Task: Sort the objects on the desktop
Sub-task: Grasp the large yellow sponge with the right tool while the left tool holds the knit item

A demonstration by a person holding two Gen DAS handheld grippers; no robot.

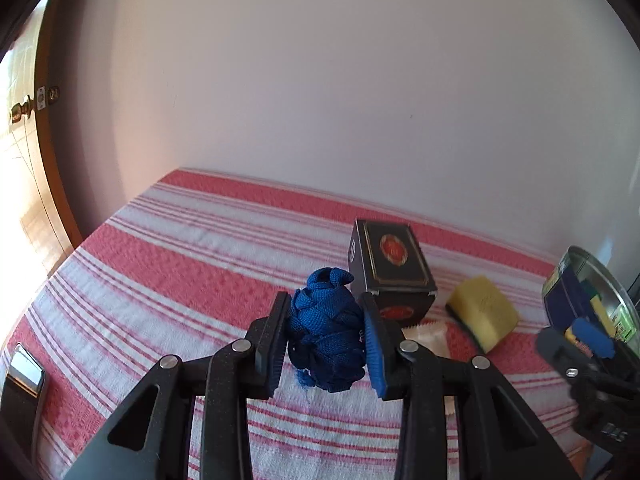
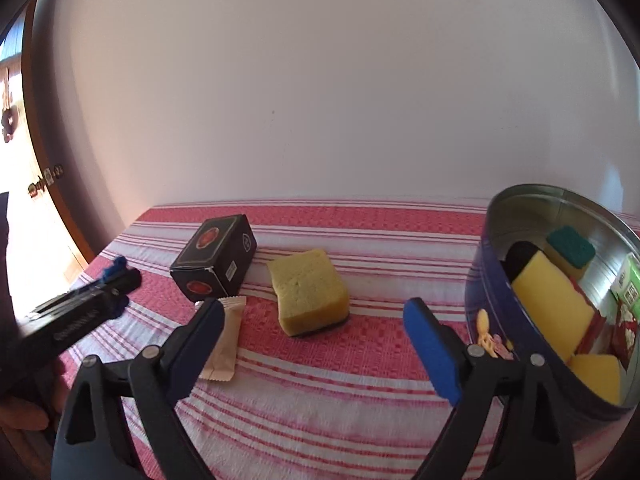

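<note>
My left gripper (image 1: 325, 298) is shut on a bundle of blue woven cord (image 1: 326, 340), its pads pressing both sides. Behind it a black box with a red emblem (image 1: 394, 268) lies on the red-and-white striped cloth (image 1: 160, 264). My right gripper (image 2: 314, 306) is open with nothing between its pads. Just beyond its tips lies a yellow sponge (image 2: 308, 288). A beige sachet (image 2: 224, 344) lies by its left finger, in front of the black box (image 2: 214, 258). A round blue tin (image 2: 480, 280) at the right holds several sponges and a carton.
The white wall runs close behind the table. A wooden door with a brass knob (image 1: 20, 114) stands at the left, past the cloth's edge. A dark object with a shiny plate (image 1: 24, 376) lies at the near left. The left gripper (image 2: 116, 276) reaches in at the right wrist view's left.
</note>
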